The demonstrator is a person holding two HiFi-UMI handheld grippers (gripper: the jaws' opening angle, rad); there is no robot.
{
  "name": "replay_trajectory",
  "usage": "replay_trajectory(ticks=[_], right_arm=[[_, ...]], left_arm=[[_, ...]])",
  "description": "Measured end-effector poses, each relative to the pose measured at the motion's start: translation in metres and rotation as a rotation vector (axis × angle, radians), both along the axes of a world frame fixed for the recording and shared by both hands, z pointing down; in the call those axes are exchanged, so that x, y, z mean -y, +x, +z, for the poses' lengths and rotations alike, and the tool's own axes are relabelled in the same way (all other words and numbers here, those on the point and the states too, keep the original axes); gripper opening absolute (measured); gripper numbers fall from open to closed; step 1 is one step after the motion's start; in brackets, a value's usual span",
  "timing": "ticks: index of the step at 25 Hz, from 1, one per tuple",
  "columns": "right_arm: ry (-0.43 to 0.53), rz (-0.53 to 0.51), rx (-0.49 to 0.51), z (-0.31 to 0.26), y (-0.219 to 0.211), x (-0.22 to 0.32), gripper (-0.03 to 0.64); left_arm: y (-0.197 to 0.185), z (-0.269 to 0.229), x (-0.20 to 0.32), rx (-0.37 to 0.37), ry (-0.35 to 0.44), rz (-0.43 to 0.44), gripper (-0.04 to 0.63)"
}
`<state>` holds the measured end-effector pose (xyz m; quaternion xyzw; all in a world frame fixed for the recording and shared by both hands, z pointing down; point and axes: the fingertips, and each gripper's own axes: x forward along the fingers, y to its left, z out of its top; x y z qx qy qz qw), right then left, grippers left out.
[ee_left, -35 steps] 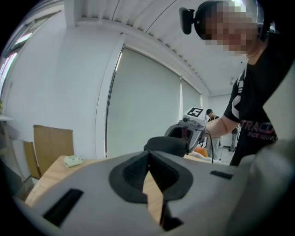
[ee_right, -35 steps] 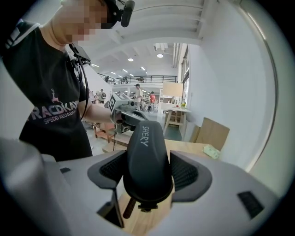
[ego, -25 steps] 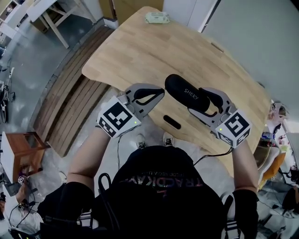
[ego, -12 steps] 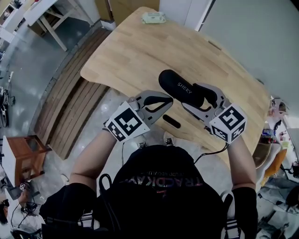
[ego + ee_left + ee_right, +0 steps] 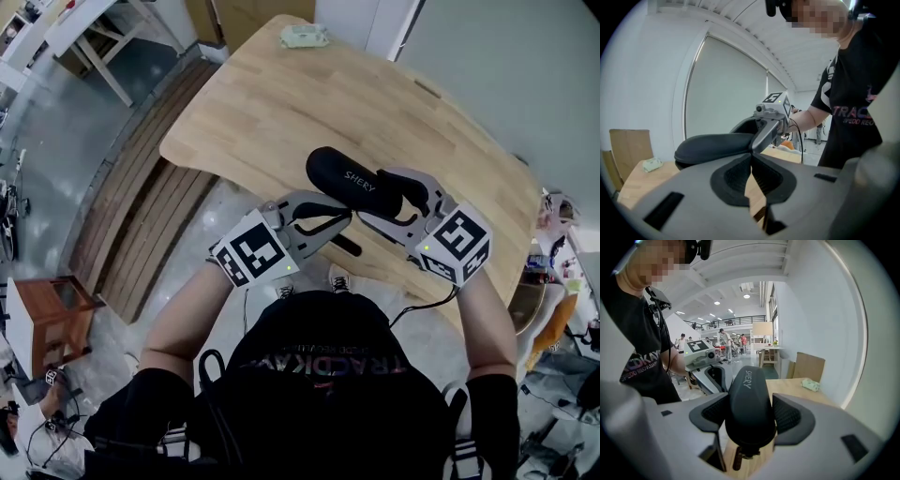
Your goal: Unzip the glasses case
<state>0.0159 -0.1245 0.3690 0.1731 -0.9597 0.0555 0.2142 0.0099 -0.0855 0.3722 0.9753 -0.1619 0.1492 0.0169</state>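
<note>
A black oval glasses case [image 5: 349, 184] marked "SHERY" is held off the wooden table [image 5: 281, 103], with my right gripper [image 5: 392, 195] shut on its near right end. In the right gripper view the case [image 5: 749, 399] fills the gap between the two pads [image 5: 787, 414], which press on its sides. My left gripper [image 5: 343, 217] is shut, and its tips lie just under the case's near long side. In the left gripper view the shut jaws [image 5: 751, 158] meet right below the case [image 5: 712, 144], with nothing visible between them. The zipper pull is not discernible.
A pale green packet [image 5: 305, 36] lies at the table's far end. A dark slot [image 5: 346, 246] is cut into the tabletop near its front edge. Left of the table are wooden floor planks [image 5: 141, 206] and a small brown stool [image 5: 42, 305].
My left gripper has moved right and inward until its tips reach the case. The case and right gripper drifted slightly left and up in the picture.
</note>
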Motion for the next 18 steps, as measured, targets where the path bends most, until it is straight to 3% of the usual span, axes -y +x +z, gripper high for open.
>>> replay_trajectory(ticks=[5,9,12,14,18], right_arm=[[0.001,-0.014,0.017,-0.005,0.000,-0.005,0.310],[-0.003,-0.046,0.066,-0.017,0.006,-0.010,0.310],[-0.004,-0.120,0.087,-0.024,0.007,-0.021,0.310],[-0.003,-0.170,0.076,-0.024,0.005,-0.030,0.310],[0.001,-0.248,0.054,-0.023,-0.003,-0.042,0.310]], left_arm=[[-0.012,-0.008,-0.005,-0.047,-0.005,0.013,0.014],[-0.050,-0.011,-0.002,-0.145,-0.097,-0.046,0.026],[-0.078,-0.019,0.010,-0.226,-0.150,-0.107,0.185],[-0.084,-0.027,0.016,-0.234,-0.141,-0.120,0.228],[-0.062,-0.039,0.007,-0.196,-0.119,0.003,0.342]])
